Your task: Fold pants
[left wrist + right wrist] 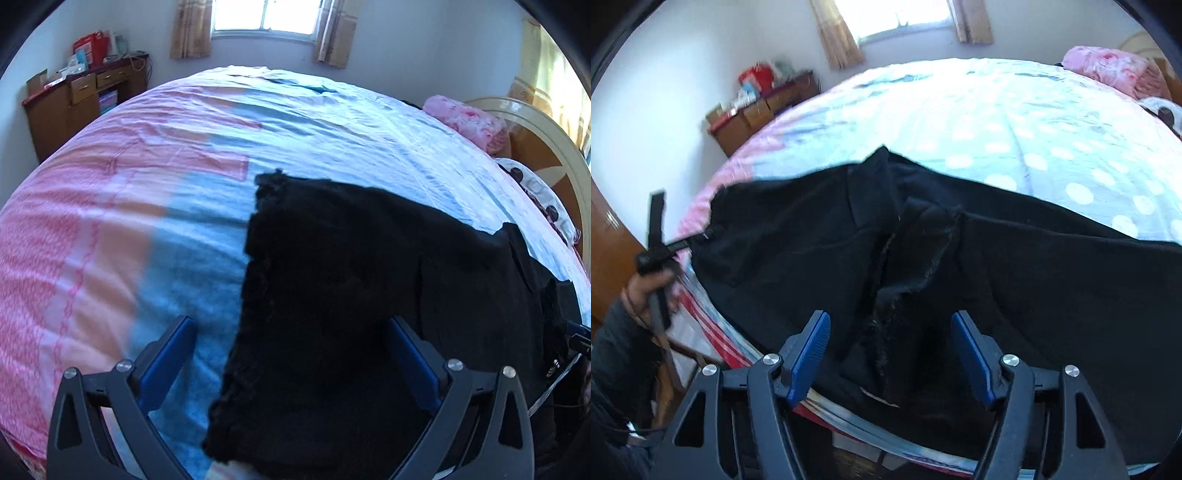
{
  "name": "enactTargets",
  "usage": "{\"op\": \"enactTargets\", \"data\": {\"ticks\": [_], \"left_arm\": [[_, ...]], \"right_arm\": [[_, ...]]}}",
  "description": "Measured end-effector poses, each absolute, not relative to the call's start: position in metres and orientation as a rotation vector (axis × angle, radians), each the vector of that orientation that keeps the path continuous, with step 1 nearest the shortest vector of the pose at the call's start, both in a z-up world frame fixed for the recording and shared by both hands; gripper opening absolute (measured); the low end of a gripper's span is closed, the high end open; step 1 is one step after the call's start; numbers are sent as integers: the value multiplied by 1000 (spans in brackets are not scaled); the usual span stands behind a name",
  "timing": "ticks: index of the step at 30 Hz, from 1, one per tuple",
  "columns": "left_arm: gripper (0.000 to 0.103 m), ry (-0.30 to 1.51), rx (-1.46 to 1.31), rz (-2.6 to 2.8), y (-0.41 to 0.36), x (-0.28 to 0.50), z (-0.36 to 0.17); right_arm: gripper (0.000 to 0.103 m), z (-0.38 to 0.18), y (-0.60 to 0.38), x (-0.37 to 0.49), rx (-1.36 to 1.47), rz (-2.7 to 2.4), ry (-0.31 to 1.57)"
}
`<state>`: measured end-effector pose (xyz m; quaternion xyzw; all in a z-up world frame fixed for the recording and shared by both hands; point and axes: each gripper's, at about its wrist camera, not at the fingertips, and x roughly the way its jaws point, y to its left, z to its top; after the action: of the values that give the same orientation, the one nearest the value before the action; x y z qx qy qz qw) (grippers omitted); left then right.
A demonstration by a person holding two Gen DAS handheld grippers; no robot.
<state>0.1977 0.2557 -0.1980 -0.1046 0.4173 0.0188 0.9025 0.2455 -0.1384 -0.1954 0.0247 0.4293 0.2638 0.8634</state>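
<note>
Black pants (332,295) lie spread on the bed near its front edge; they also show in the right wrist view (997,266). Their fuzzy lining shows along the left hem and at a fold in the middle (916,258). My left gripper (291,332) is open, its blue fingers (170,354) on either side of the pants' left end. My right gripper (890,328) is open, just above the fuzzy fold near the bed's front edge. The left hand and its gripper show at the left of the right wrist view (653,258).
The bed (184,166) has a pink, peach and blue sheet. A pink folded blanket (469,122) and a pillow lie by the headboard (535,129) on the right. A wooden desk (81,96) with clutter stands at the far left wall.
</note>
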Motion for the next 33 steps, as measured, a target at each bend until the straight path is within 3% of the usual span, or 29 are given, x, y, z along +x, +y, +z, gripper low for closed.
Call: {"op": "enactTargets", "data": {"ticks": [1, 3, 4, 5, 7, 11, 22, 33], "left_arm": [[99, 860, -231, 21, 255, 198, -197], [76, 858, -222, -10, 249, 198, -195], [57, 854, -231, -54, 245, 197, -192], [47, 857, -247, -66, 245, 197, -191], [34, 855, -284, -71, 248, 195, -188], [20, 812, -378, -86, 251, 184, -175], [17, 677, -399, -270, 185, 161, -85], [17, 628, -386, -615, 48, 183, -19]], "right_arm": [[69, -196, -137, 245, 56, 554, 895], [69, -200, -134, 245, 46, 555, 907], [69, -202, -133, 245, 44, 556, 912], [69, -204, -133, 244, 45, 557, 915], [69, -206, -132, 243, 53, 559, 916], [69, -204, -137, 241, 84, 550, 895], [69, -195, -188, 239, 235, 437, 836], [69, -166, -254, 221, 290, 259, 740]]}}
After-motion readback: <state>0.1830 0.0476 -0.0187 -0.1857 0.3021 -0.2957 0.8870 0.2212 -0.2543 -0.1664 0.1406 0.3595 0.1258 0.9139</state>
